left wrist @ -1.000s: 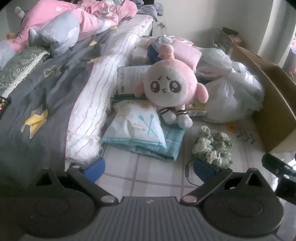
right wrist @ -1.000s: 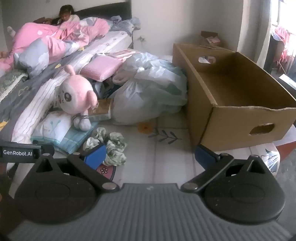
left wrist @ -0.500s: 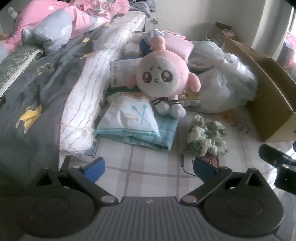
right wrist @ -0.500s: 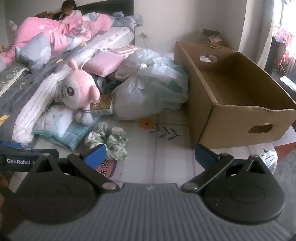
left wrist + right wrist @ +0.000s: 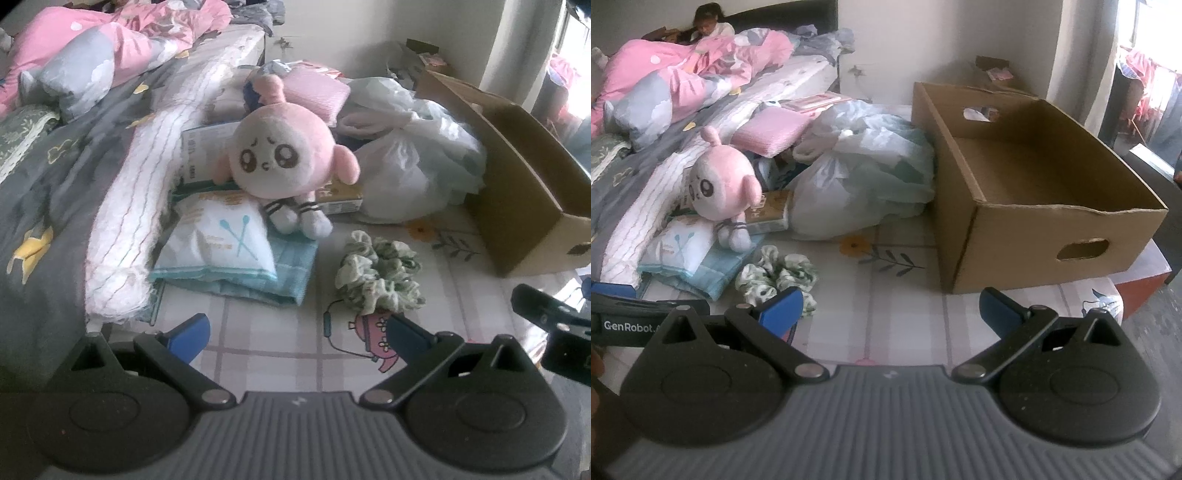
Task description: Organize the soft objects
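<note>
A pink round-headed plush doll sits upright on a folded teal cloth beside a white puffy packet; it also shows in the right wrist view. A green-and-white scrunchie pile lies on the checked sheet, also seen in the right wrist view. My left gripper is open and empty, short of the cloth and scrunchies. My right gripper is open and empty, in front of an open cardboard box.
A tied white plastic bag lies between the doll and the box. A pink cushion and pink-grey bedding lie behind. A rolled white striped blanket runs along the left. The mattress edge is right of the box.
Both grippers have drawn back and risen a little from the pile. The scrunchies now sit farther from the left gripper's right finger. Both jaws stay open.
</note>
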Tool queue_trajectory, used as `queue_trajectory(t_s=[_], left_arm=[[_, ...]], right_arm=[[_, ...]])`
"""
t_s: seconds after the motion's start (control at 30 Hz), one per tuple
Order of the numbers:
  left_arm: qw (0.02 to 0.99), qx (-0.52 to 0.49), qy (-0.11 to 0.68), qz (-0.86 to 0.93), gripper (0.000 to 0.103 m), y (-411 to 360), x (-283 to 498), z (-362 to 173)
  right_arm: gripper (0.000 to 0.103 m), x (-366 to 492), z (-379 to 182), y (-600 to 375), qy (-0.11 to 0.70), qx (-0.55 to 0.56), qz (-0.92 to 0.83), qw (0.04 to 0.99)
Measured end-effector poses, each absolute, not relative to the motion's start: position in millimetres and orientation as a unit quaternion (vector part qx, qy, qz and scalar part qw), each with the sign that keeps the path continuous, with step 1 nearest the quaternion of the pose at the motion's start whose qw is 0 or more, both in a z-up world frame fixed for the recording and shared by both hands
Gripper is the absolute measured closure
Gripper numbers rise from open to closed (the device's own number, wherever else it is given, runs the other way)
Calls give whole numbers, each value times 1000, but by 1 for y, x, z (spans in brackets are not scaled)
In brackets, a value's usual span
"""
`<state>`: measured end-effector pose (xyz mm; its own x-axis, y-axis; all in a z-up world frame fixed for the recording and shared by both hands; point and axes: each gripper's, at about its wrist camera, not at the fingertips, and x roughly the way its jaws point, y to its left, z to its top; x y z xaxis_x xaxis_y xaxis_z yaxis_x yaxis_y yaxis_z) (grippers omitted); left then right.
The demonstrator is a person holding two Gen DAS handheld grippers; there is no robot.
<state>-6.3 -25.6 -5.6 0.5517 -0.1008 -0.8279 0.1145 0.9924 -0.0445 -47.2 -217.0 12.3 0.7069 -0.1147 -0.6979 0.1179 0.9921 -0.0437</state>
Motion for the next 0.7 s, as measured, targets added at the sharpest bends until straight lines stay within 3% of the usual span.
queue_trajectory(t_s=[0.7], left_arm=[[875, 18, 478, -70, 1, -41, -3, -9]], right_arm=[[1, -47, 12, -230, 390, 6, -73, 918]])
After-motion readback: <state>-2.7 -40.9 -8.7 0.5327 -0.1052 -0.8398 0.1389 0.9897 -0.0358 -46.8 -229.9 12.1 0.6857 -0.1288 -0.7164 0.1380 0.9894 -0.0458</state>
